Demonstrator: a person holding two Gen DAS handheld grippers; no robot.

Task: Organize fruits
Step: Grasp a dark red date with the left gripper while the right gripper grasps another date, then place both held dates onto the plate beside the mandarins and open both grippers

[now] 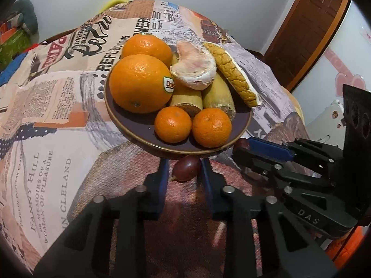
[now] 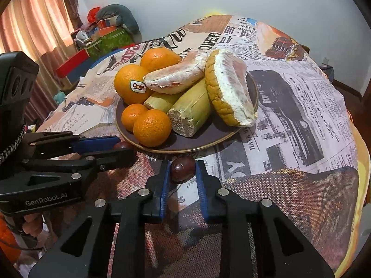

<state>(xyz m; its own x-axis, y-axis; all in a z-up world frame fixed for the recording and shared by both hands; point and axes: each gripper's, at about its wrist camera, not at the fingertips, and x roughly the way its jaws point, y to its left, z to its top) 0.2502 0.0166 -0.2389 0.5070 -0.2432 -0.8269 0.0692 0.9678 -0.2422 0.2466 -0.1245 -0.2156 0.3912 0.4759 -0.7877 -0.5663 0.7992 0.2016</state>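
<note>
left claw (image 1: 185, 169) brackets plum (image 1: 187, 168) | long axis crosswise | beside plate (image 1: 129, 125)

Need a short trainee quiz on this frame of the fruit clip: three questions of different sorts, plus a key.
1. How many round orange citrus fruits sit on the plate?
2. True or false: the Dole sticker is on one of the small mandarins.
3. What sits between the fingers of the left gripper and of the right gripper? A) a mandarin B) a small dark red fruit C) nothing
Key: 1) four; 2) false, it is on a large orange; 3) B, one in each.
</note>
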